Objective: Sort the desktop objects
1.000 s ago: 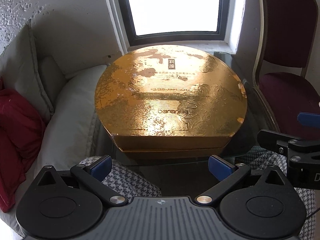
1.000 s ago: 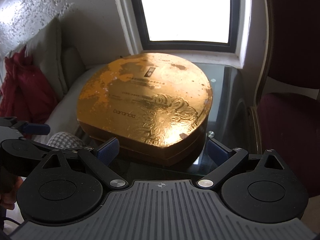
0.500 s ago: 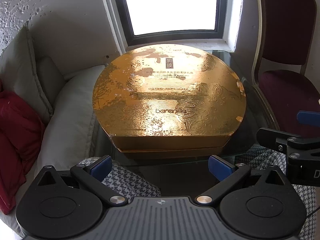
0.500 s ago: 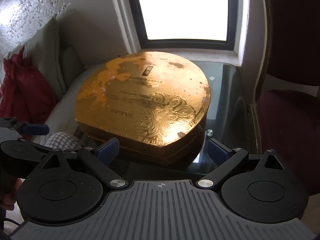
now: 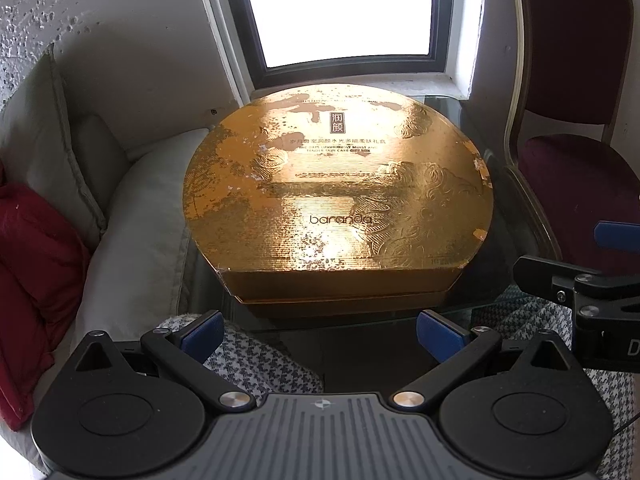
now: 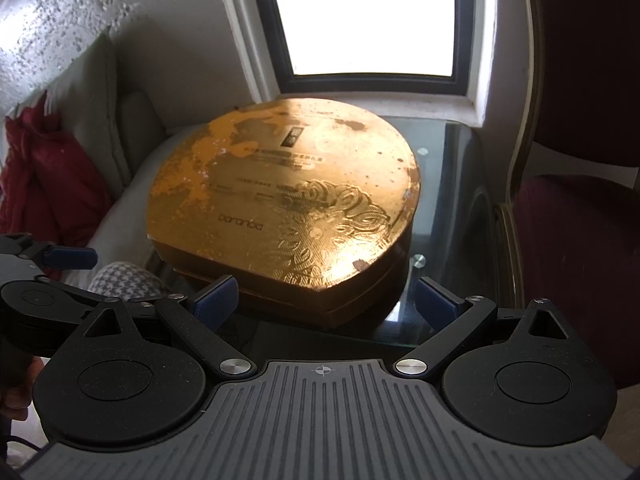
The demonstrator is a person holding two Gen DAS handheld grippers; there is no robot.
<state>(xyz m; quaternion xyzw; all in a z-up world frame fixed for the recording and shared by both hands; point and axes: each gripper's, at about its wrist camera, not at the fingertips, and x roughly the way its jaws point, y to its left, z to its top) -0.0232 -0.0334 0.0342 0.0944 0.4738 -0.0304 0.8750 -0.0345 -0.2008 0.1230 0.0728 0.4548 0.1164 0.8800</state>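
Left wrist view: left gripper (image 5: 320,330) held wide apart, empty, low in front of the near edge of the glass table (image 5: 516,184). Gold gift box (image 5: 338,196) lying flat on the table, lid on, straight front side turned toward the fingers, not touched by either blue pad (image 5: 200,330). Covers most of the glass; left rim seems to reach out over the table edge toward the pale cushion (image 5: 136,216). Likely trouble here: box much wider than the spread of the fingers, so only a pinch on the front rim possible; with a heavy box, could tilt, or only the lid could lift and the base stay behind. Checked fabric (image 5: 256,364), probably the person's knee, just under the fingers and easy to catch.

Right wrist view: right gripper (image 6: 326,300) also spread wide, holding nothing, near the front right corner of the box (image 6: 288,200), still apart from it. Left gripper (image 6: 72,258) visible at the far left. Possible trouble: shiny gold foil slippery under the pads; a push in place of a lift could slide the box over the smooth glass toward the cushion side. Dark red chair (image 6: 580,232) close beside the table on the right, little room for swinging the box that way.
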